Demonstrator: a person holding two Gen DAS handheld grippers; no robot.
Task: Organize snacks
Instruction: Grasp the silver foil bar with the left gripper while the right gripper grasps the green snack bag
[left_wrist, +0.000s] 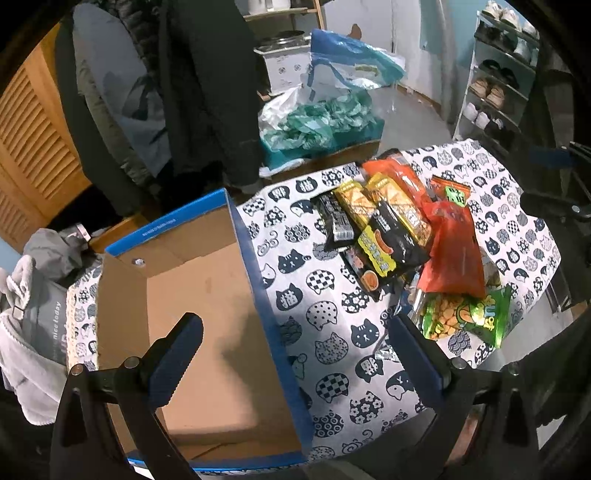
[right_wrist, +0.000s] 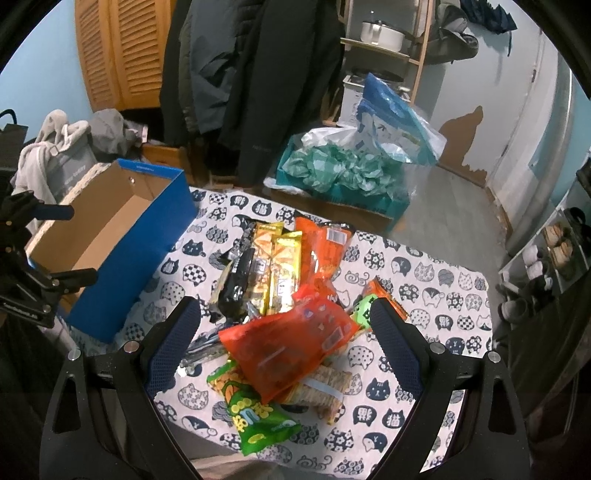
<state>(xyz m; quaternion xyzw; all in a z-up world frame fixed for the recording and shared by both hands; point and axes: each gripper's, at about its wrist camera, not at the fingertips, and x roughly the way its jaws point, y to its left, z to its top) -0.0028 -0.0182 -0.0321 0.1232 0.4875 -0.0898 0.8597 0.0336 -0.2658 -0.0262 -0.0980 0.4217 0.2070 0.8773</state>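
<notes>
Far left: blue cardboard box (left_wrist: 192, 295), open top, nothing inside yet as far as either view showed. Sat on the cat-print tablecloth (left_wrist: 332, 332), near-left corner of the table. Left gripper (left_wrist: 295, 354) hung right over the box's right wall, jaws spread wide, gripping nothing, one blue pad (left_wrist: 177, 354) above the box floor and the other out over the cloth.

Moving right: the snack pile, all heaped together mid-table, just beside the box but not touching it. Black wrapped bars (left_wrist: 391, 236) on the left side of the heap, two yellow cracker packs (right_wrist: 280, 266) leaning across them, a long orange pack (right_wrist: 325, 243) at the far end. Nearer in, a translucent red bag (right_wrist: 291, 343) on top of a sleeve of biscuits (right_wrist: 325, 387), plus a green snack bag (right_wrist: 255, 417) at the near edge.

Right gripper (right_wrist: 284, 343) hovered above that red bag, also opened wide, empty, pads either side of the bag but above it, not yet on it.

So, pretty much step one: nothing sorted, first pick being lined up. Next move probably called for dropping down onto the red bag since it's the top layer, closing gently (crinkly, slippery film, likely to slide), then carrying it left into the box. Might drag the biscuits along if grabbed too deep.
</notes>
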